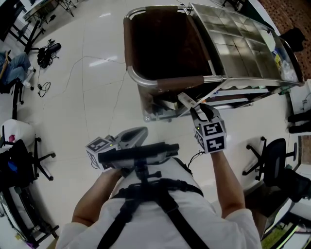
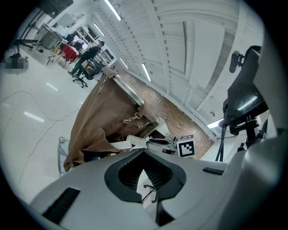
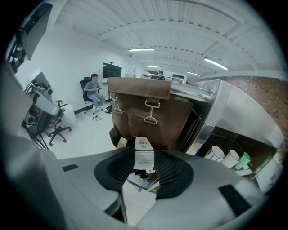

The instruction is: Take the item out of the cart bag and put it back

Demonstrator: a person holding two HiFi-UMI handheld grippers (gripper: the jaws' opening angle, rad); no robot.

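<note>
a black office chair (image 1: 273, 158) stands at right; tangled cables (image 1: 47, 53) lie on the pale floor (image 1: 97, 97) at left.

Floor: glossy white hard surface (image 1: 87, 87) reflecting the overhead lights, with loose black cables (image 1: 46, 53) lying at the left. A red-brown patterned carpet strip (image 1: 286, 14) borders one side. Black swivel office chairs stand at the left (image 1: 29, 160) and right (image 1: 272, 160). Ceiling: white ribbed panels (image 3: 180, 27) with long fluorescent strip lights (image 3: 141, 49), lit. A dark wall-mounted screen (image 3: 111, 69) hangs on the plain white wall (image 3: 72, 58).
</note>
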